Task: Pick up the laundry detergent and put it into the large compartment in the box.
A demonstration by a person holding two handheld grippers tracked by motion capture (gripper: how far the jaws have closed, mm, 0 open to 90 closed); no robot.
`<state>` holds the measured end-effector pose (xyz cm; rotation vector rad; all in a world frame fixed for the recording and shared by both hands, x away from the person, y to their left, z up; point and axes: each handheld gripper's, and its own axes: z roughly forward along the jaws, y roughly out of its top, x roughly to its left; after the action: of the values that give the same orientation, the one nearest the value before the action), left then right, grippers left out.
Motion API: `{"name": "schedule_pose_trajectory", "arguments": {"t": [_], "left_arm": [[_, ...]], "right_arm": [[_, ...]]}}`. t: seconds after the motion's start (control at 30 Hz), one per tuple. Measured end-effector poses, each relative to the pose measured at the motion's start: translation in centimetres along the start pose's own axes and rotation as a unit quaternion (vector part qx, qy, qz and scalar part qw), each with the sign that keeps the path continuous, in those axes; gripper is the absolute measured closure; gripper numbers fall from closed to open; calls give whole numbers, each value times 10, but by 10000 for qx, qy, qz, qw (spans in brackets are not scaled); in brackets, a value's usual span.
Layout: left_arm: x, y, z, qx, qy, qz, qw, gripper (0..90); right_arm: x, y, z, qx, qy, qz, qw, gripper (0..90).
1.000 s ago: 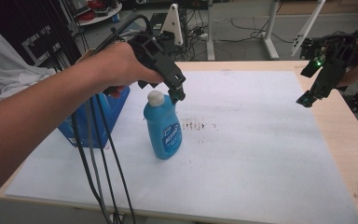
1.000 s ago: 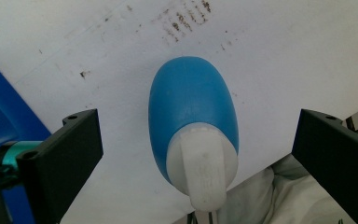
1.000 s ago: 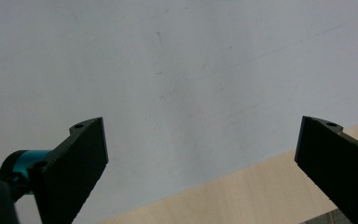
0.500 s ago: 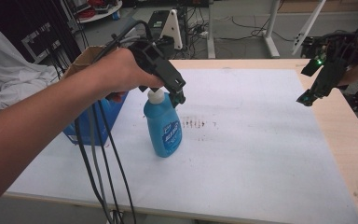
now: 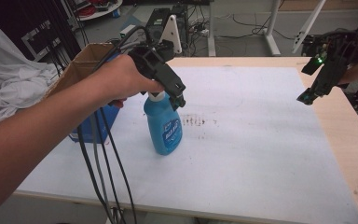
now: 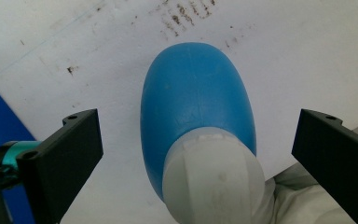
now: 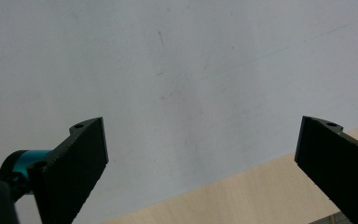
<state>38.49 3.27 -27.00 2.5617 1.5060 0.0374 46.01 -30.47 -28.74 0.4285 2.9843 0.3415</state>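
Note:
A blue bottle (image 5: pixel 164 126) with a white cap stands upright on the white sheet (image 5: pixel 251 154), left of middle. My left gripper (image 5: pixel 177 95) hovers right at its cap, pointing down. In the left gripper view the bottle (image 6: pixel 196 107) sits between the jaws, which are spread wide on either side of the cap without touching it; the left gripper (image 6: pixel 199 121) is open. My right gripper (image 5: pixel 314 91) hangs in the air over the sheet's right edge. The right gripper (image 7: pixel 200 128) is open with nothing between its jaws.
A blue bin (image 5: pixel 98 123) and a cardboard box (image 5: pixel 86 58) stand at the table's left edge. Brown stains (image 5: pixel 196 120) mark the sheet beside the bottle. Bare wooden table (image 5: pixel 349 135) runs along the right. Cables (image 5: pixel 107 177) trail from the left gripper.
The left hand has sunk slightly over the bottle's cap. The bottle and the right gripper have stayed in place.

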Motion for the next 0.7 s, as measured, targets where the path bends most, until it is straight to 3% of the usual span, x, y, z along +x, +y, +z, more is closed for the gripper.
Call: {"name": "schedule_pose_trajectory", "arguments": {"t": [0.7], "left_arm": [[-3,-5,16,-17,133,26,9999,24]], "right_arm": [[-1,0,4,2,25,-35,10000,16]]}}
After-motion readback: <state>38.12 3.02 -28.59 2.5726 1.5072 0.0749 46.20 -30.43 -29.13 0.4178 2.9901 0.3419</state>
